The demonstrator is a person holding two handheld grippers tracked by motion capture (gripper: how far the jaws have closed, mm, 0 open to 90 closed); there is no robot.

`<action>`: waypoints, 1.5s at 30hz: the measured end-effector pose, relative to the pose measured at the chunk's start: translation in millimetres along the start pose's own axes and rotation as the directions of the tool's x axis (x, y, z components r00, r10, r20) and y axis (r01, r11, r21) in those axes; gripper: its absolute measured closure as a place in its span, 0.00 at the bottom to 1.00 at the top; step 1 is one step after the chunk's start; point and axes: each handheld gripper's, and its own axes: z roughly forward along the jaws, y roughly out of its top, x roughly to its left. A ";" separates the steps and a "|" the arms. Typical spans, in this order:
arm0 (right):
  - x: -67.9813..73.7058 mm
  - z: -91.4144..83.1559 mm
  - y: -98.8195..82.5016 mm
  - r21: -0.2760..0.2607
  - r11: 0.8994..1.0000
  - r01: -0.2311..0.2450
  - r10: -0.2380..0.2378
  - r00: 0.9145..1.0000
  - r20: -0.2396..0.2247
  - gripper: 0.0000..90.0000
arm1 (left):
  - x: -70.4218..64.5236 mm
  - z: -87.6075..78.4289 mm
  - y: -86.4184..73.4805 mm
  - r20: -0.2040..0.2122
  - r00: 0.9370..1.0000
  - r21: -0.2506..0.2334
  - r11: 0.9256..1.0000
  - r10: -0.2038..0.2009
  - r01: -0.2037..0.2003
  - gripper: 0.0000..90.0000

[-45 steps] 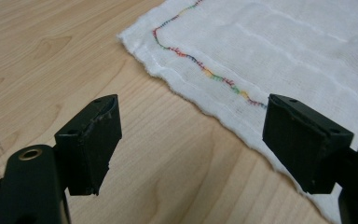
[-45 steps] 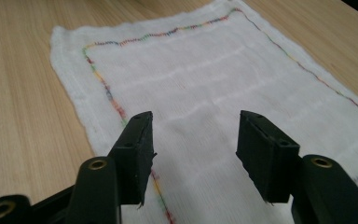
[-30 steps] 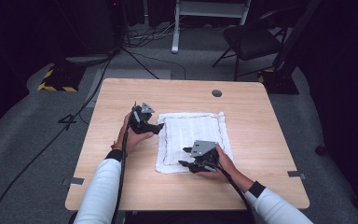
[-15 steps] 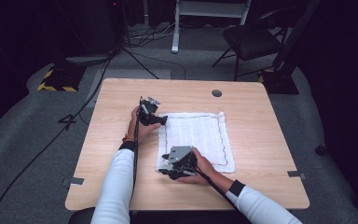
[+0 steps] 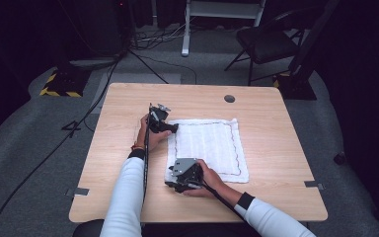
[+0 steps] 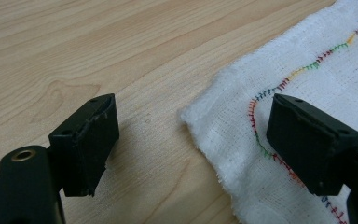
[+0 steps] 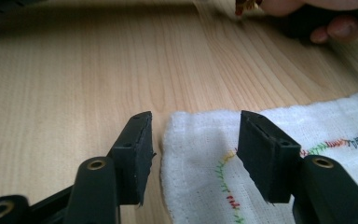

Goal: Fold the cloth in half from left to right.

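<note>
My left gripper gapes wide over the white cloth's far left corner. My right gripper, likewise spread, straddles the cloth's near left corner.

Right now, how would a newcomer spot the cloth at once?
Look at the wooden table. Right of its middle a cloth lies flat, both grippers at its left corners. It is white, square, with a thin line of many-coloured stitching just inside its edge.

Dark studio or lab, floor cables, folding chair, hazard-striped base, lone table
</note>
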 end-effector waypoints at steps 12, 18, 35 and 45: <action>-10.5 6.2 2.7 0.006 0.998 -0.067 0.066 0.997 0.035 0.77 | -4.2 -6.2 2.6 0.102 0.993 0.007 0.998 0.058 -0.059 0.78; -11.8 6.5 3.1 0.016 0.996 -0.082 0.082 0.996 0.043 0.93 | -7.7 -6.1 4.0 0.088 0.995 0.016 0.999 0.048 -0.049 0.90; -4.7 -2.2 14.0 -0.015 1.000 -0.026 0.027 0.998 0.060 0.95 | 6.1 -39.9 1.8 0.052 0.997 0.001 0.998 0.057 -0.057 0.92; -5.9 -18.0 26.8 -0.056 0.998 -0.007 0.012 0.997 0.082 0.95 | 12.0 -59.0 2.6 0.042 0.997 -0.043 0.997 0.059 -0.057 0.92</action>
